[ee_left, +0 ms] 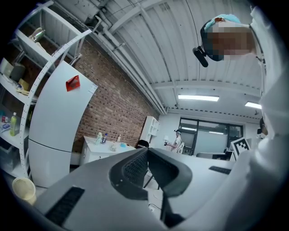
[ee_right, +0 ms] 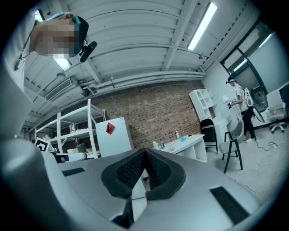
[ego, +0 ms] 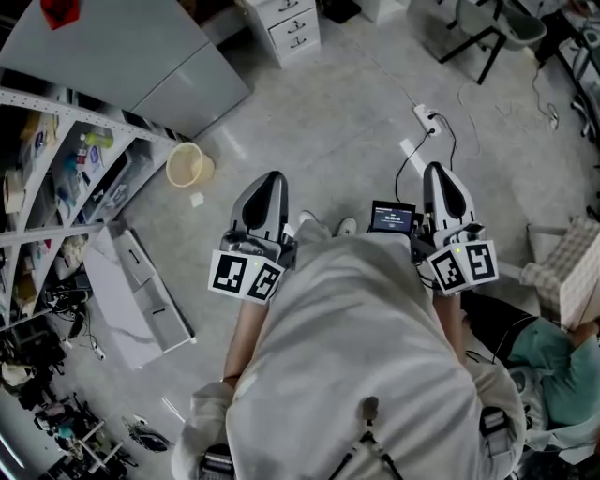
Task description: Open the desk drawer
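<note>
A white desk (ee_right: 189, 145) with several bottles on top stands against the brick wall; it also shows as the desk (ee_left: 101, 149) in the left gripper view. Its white drawer unit (ego: 292, 26) sits at the head view's top edge, drawers closed, well ahead of both grippers. My left gripper (ego: 270, 180) (ee_left: 147, 150) is held level at waist height, jaws shut with nothing between them. My right gripper (ego: 439, 171) (ee_right: 145, 151) is beside it, also level, shut and empty. Neither touches anything.
A white fridge (ego: 141, 56) and metal shelving (ego: 56, 187) stand at the left, with a yellow bucket (ego: 188, 165) and a white panel (ego: 141, 295) on the floor. A power strip (ego: 427, 118) with cable lies ahead right. A seated person (ego: 553, 361) is close at the right.
</note>
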{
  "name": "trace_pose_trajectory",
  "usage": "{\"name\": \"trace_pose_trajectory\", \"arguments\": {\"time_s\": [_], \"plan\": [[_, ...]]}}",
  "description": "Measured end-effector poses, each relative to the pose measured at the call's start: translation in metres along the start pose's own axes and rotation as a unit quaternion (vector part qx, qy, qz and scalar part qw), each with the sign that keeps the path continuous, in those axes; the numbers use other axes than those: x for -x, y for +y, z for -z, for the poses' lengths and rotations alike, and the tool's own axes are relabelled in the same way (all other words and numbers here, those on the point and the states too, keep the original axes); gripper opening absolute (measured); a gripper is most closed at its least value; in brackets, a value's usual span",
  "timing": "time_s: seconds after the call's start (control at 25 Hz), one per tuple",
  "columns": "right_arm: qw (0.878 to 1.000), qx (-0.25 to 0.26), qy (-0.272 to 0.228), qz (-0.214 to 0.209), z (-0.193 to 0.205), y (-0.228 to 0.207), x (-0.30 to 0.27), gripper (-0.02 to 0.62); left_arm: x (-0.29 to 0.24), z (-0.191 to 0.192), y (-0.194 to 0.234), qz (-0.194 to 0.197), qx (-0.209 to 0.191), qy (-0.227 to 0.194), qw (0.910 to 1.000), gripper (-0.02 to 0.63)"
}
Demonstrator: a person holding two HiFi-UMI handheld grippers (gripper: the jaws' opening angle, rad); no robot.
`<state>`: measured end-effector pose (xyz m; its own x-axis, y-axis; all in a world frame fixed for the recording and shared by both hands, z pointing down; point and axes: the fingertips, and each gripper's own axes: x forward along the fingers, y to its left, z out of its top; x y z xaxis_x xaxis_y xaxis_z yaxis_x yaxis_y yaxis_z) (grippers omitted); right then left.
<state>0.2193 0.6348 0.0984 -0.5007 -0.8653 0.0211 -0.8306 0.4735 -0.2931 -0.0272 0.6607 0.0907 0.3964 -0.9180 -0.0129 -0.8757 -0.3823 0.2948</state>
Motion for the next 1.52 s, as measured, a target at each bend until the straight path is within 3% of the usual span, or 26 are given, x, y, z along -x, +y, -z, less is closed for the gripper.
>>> {"name": "trace_pose_trajectory", "arguments": {"time_s": [0.36,0.68,1.16,1.52], "plan": [[1.0,-0.008,0.003,0.003,0.008,-0.007,-0.022,0.028,-0.006,0.013,0.021,-0.022,0.008,0.009,0.9997,0.009],[1.0,-0.008,0.014,0.024,0.012,-0.023,-0.065,0.028,-0.044,0.016,0.054,-0.013,0.014,0.017,0.9997,0.009],[0.999,0.002,0.036,0.027,0.0,-0.038,-0.198,0.028,-0.165,-0.004,0.134,0.018,0.033,0.016,0.9992,0.009],[0.999,-0.005,0.034,0.04,0.004,-0.035,-0.283,0.028,-0.218,-0.03,0.204,0.041,0.01,0.02,0.9989,0.008]]}}
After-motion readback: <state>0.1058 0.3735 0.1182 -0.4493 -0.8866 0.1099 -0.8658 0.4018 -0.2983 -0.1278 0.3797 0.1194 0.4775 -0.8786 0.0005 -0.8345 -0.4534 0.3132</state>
